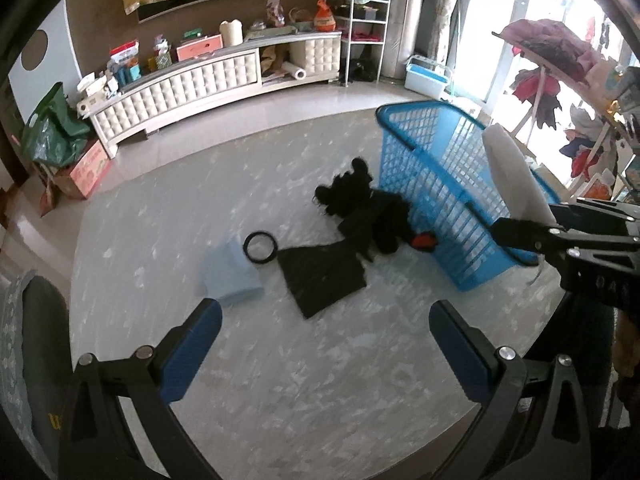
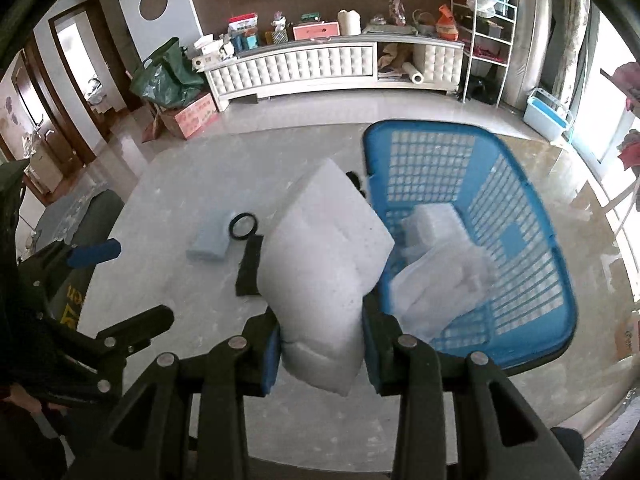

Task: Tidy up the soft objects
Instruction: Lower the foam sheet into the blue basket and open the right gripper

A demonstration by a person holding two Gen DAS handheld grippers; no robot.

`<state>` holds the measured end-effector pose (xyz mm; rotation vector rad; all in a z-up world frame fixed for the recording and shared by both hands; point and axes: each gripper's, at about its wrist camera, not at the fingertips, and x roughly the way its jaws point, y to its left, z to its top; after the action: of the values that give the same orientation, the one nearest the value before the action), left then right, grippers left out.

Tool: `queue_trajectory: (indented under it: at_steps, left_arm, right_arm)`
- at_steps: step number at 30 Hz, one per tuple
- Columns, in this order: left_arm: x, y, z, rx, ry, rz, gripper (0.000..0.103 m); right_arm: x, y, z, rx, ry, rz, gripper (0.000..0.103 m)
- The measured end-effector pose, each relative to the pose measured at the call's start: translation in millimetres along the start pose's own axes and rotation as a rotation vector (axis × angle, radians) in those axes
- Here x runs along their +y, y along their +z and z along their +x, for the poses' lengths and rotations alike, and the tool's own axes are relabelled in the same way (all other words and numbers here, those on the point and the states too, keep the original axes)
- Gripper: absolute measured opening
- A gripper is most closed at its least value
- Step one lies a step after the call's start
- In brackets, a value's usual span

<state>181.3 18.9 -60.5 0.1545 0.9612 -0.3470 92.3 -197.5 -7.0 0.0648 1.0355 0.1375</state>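
My right gripper (image 2: 322, 342) is shut on a thick white foam block (image 2: 324, 256), held up above the grey table just left of the blue basket (image 2: 532, 252). White foam pieces (image 2: 436, 264) lie inside the basket. In the left wrist view the same white foam block (image 1: 512, 176) shows edge-on beside the blue basket (image 1: 436, 196), with the right gripper (image 1: 532, 232) on it. My left gripper (image 1: 324, 344) hangs open over the table with nothing between its fingers. Ahead of it lie a light blue sponge (image 1: 230, 276), a black ring (image 1: 260, 247), a flat black pad (image 1: 324, 276) and black fluffy pieces (image 1: 360, 204).
A small red and black object (image 1: 424, 241) lies against the basket's foot. A white tufted cabinet (image 1: 208, 84) with clutter on top runs along the far wall. A wire shelf (image 1: 366, 28) stands at its right end and a clothes rack (image 1: 560, 64) at the right.
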Motion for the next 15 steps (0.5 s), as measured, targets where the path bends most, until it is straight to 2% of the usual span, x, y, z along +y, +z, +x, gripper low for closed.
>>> queue_trajectory:
  at_steps: [7, 15]
  left_arm:
    - [-11, 18, 2, -0.008, -0.035, 0.015, 0.103]
    - [-17, 29, 23, 0.029, -0.058, 0.045, 0.103]
  right_arm:
    - [-25, 6, -4, -0.014, -0.022, 0.020, 0.034]
    - [-50, 13, 12, 0.038, -0.069, 0.043, 0.035]
